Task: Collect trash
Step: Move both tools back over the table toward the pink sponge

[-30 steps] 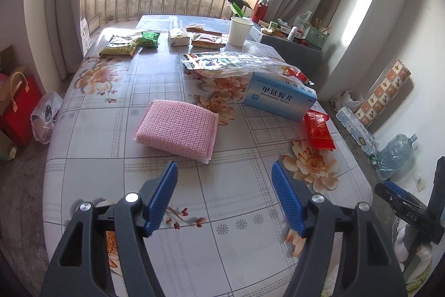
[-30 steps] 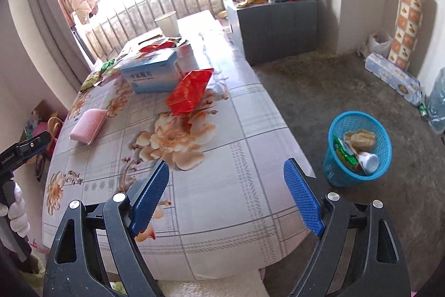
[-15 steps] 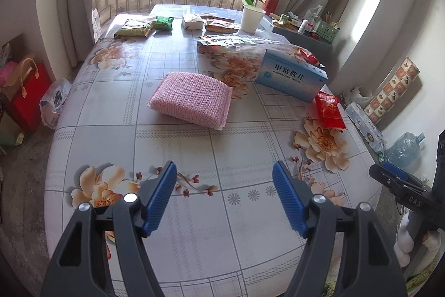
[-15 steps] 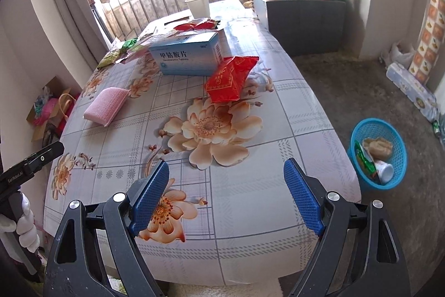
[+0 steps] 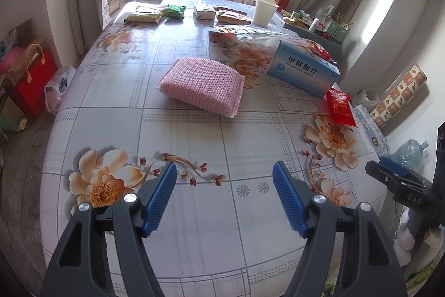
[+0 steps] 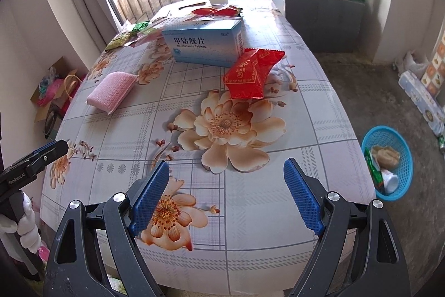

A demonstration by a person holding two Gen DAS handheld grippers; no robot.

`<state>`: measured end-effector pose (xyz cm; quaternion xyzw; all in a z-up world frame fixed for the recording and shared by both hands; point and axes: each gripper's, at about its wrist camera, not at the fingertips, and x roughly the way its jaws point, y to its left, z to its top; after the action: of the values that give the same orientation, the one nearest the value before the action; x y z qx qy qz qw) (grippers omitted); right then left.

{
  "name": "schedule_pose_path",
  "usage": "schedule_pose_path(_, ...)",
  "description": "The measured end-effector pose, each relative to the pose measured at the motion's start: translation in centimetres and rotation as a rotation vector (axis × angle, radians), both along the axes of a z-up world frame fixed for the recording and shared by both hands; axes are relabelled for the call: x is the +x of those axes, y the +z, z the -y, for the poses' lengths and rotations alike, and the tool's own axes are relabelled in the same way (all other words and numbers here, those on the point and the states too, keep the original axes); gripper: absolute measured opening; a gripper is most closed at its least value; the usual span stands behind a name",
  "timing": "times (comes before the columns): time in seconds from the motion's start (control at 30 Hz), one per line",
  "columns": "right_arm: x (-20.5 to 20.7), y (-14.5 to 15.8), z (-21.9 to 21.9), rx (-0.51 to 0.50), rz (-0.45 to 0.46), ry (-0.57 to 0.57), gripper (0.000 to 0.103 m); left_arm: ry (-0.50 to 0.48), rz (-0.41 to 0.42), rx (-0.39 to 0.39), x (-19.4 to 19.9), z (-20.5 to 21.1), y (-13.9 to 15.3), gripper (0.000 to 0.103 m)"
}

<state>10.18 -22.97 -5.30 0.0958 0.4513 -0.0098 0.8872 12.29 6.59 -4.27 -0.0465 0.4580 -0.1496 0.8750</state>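
A red snack wrapper (image 6: pixel 251 73) lies on the flowered tablecloth beyond my right gripper (image 6: pixel 226 174), which is open and empty over the near table end; the wrapper also shows in the left wrist view (image 5: pixel 340 107). A blue medicine box (image 6: pixel 204 45) stands behind it. A pink sponge (image 5: pixel 201 85) lies mid-table ahead of my left gripper (image 5: pixel 224 171), open and empty. A blue trash basket (image 6: pixel 389 162) with some trash inside stands on the floor to the right of the table.
Snack packets (image 5: pixel 146 13), a tissue pack (image 5: pixel 204 11), a clear plastic bag (image 5: pixel 250 36) and a white paper cup (image 5: pixel 264 11) lie at the table's far end. A grey cabinet (image 6: pixel 324 18) stands far right. Bags (image 5: pixel 30 80) sit on the floor left.
Both grippers have pulled back toward the near end of the table. The right view has swung left from the basket onto the table. Both stay open and empty.
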Motion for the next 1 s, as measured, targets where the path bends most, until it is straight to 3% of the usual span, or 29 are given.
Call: schedule_pose_path(1.0,1.5,0.4,-2.1,-0.015,-0.011,0.040,0.081,0.026,0.007,-0.044,0.9,-1.3,0.1,0.069)
